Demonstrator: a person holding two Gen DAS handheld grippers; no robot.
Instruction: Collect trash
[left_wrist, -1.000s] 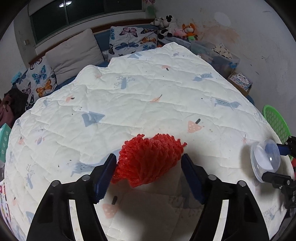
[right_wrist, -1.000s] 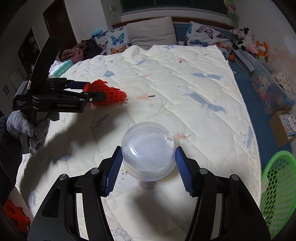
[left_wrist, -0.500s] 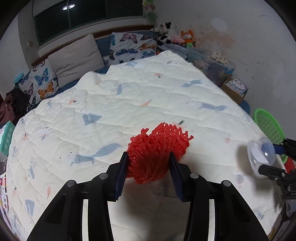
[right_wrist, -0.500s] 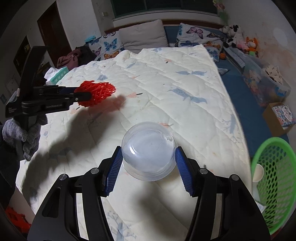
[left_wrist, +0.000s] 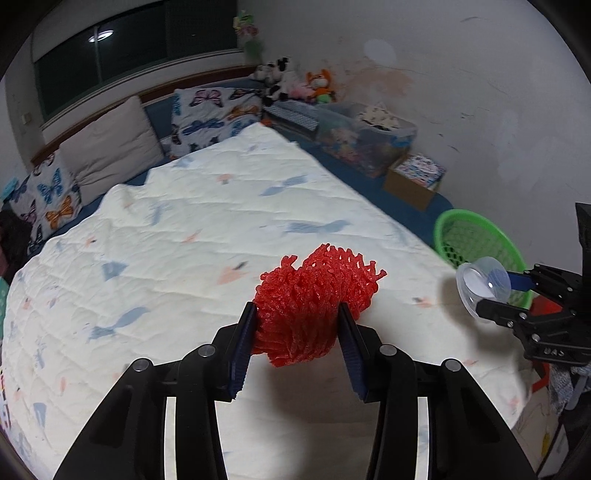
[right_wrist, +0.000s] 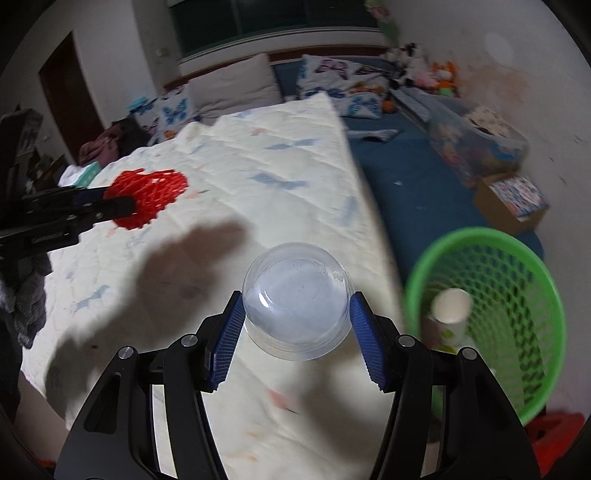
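Note:
My left gripper (left_wrist: 297, 325) is shut on a red foam fruit net (left_wrist: 317, 291) and holds it above the white quilt (left_wrist: 184, 229). My right gripper (right_wrist: 297, 317) is shut on a clear plastic cup (right_wrist: 297, 299), held over the bed's right edge. The green mesh basket (right_wrist: 517, 280) stands on the floor to the right, with a paper cup (right_wrist: 450, 306) inside. The left wrist view shows the basket (left_wrist: 476, 232) behind the right gripper (left_wrist: 491, 295) and its cup (left_wrist: 480, 286). The right wrist view shows the left gripper (right_wrist: 122, 201) with the net (right_wrist: 151, 195) at left.
Pillows (left_wrist: 110, 147) line the head of the bed. Plush toys (left_wrist: 291, 81), a clear storage bin (left_wrist: 365, 136) and a cardboard box (left_wrist: 417, 177) stand along the right wall. A blue mat (right_wrist: 406, 177) covers the floor beside the bed.
The left gripper closed on the red net and lifted it off the quilt. The right gripper carried the cup rightward, toward the green basket.

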